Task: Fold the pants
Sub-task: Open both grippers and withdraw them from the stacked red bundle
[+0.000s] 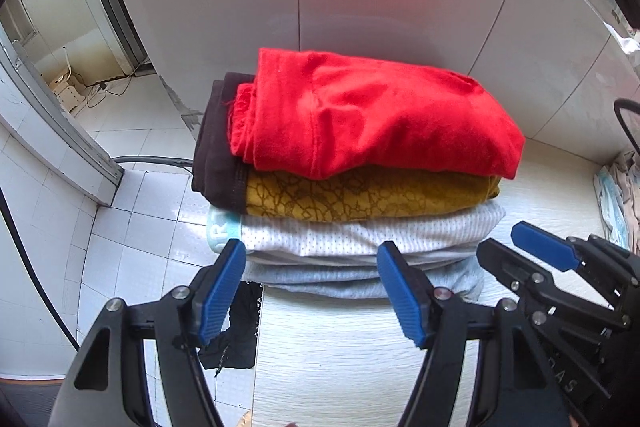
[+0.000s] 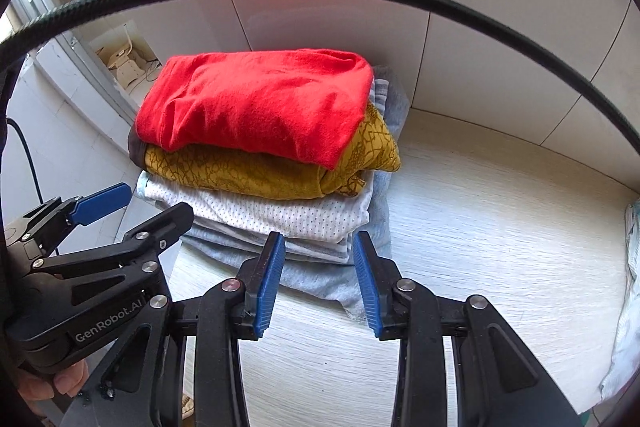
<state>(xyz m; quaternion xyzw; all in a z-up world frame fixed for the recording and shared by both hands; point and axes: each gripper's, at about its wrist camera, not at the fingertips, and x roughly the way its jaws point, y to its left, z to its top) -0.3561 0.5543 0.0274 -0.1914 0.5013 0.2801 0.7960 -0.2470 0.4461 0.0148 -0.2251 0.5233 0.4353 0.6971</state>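
At the near edge of the pale wood-grain tabletop (image 2: 480, 211), both claws, left claw (image 1: 312, 259) wide, right claw (image 2: 319, 251) half-open, hold nothing; soft, light red folded pants (image 1: 372, 115) top the stack, best pinched at an edge fold.

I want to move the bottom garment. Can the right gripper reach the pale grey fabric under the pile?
Probably yes: the right gripper is open at the pale grey fabric, nothing between them.

The grey garment (image 1: 360, 277) at the stack's bottom is mostly covered by the folded clothes above. A pale cloth (image 2: 628, 327) (kind unclear) is cut off by the right wrist view's edge.
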